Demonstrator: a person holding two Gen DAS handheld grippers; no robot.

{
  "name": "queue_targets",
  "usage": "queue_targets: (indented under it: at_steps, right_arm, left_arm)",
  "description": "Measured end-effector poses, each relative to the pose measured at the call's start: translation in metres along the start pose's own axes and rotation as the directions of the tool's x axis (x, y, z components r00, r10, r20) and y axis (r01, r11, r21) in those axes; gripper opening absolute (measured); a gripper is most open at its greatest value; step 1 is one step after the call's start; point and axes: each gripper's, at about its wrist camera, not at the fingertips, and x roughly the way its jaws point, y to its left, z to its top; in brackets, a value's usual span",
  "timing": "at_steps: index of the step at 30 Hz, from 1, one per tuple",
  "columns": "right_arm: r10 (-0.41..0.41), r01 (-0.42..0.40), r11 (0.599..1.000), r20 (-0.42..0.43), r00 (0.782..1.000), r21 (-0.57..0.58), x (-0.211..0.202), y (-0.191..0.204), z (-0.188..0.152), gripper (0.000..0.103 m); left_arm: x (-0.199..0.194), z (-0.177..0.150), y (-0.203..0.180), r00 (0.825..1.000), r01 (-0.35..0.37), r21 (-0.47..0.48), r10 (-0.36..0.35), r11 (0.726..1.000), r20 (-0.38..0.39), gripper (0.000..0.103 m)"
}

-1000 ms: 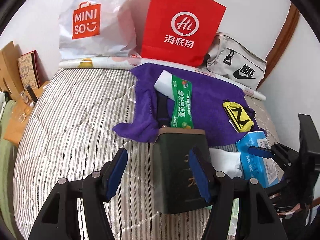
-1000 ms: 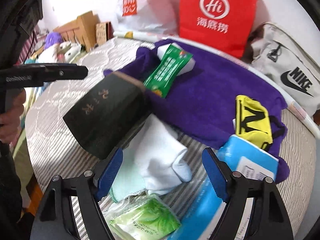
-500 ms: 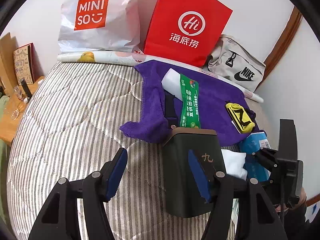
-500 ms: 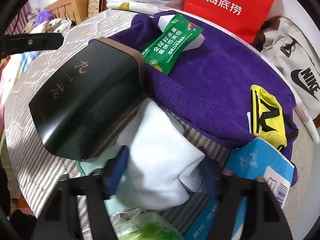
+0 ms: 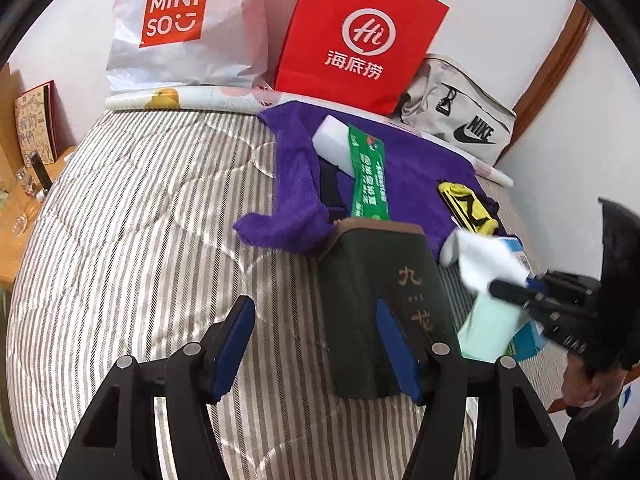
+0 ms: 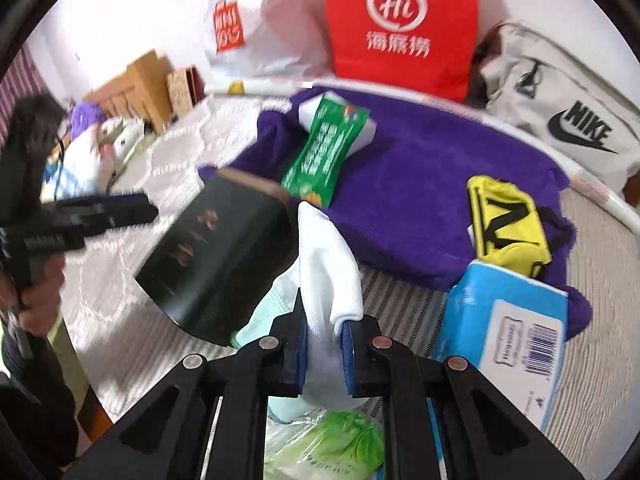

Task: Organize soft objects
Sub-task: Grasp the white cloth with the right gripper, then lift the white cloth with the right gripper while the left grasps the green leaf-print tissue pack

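A white soft sock [image 6: 328, 264] is pinched between the two blue-padded fingers of the right gripper [image 6: 324, 350], whose jaws are closed down to the thickness of the fabric; the sock's free end is seen rising above the fingertips, and a pale mint-green cloth [image 6: 260, 320] is bunched against it just to the left. In the left wrist view the same white sock [image 5: 486, 258] and mint cloth [image 5: 490, 326] are seen lifted off the striped grey-and-white quilted mattress [image 5: 132, 216], just to the right of the dark green rectangular box with gold characters [image 5: 376, 304]. The left gripper [image 5: 316, 344] is held wide open with nothing between its fingers; its right finger overlaps the dark green box in the view, though contact cannot be told. Behind the box a crumpled purple plush towel [image 5: 404, 160] is spread on the mattress, and on it lie a green printed sachet [image 5: 368, 176] resting across a white block [image 5: 332, 142], and, further right of the box, a yellow-and-black pouch [image 5: 468, 208]. A blue tissue pack with a barcode label [image 6: 508, 328] lies to the right of the box, touching the pouch. A light green leaf-printed packet [image 6: 340, 444] is seen below the right gripper. Against the wall behind the towel stand a red paper bag [image 5: 360, 36], a white Miniso plastic bag [image 5: 180, 28] and a beige Nike bag [image 5: 460, 120].
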Motion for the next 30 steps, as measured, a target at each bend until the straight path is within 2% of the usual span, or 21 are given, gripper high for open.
queue_targets:
  at_steps: [7, 12, 19, 30]
  right_arm:
    - [-0.019, 0.015, 0.999, 0.097, 0.995, 0.04, -0.034, 0.003, 0.01, 0.014]
    - [-0.028, 0.017, 0.997, 0.136, 0.99, 0.08, -0.056, 0.001, -0.001, 0.014]
    - [-0.055, 0.038, 0.992, 0.138, 0.989, 0.122, -0.077, -0.012, -0.03, 0.014]
    - [-0.062, 0.038, 0.986, 0.154, 0.986, 0.16, -0.11, -0.04, -0.095, 0.014]
  left_arm:
    - [-0.011, -0.009, -0.009, 1.0, 0.017, 0.029, -0.017, 0.999, -0.002, 0.061]
    - [-0.023, -0.021, -0.021, 1.0, 0.025, 0.067, -0.025, 0.997, -0.001, 0.061]
    - [-0.026, -0.041, -0.046, 0.999, 0.05, 0.088, -0.05, 0.995, -0.011, 0.061]
    - [-0.02, -0.077, -0.114, 0.997, 0.053, 0.16, -0.044, 0.986, -0.061, 0.061]
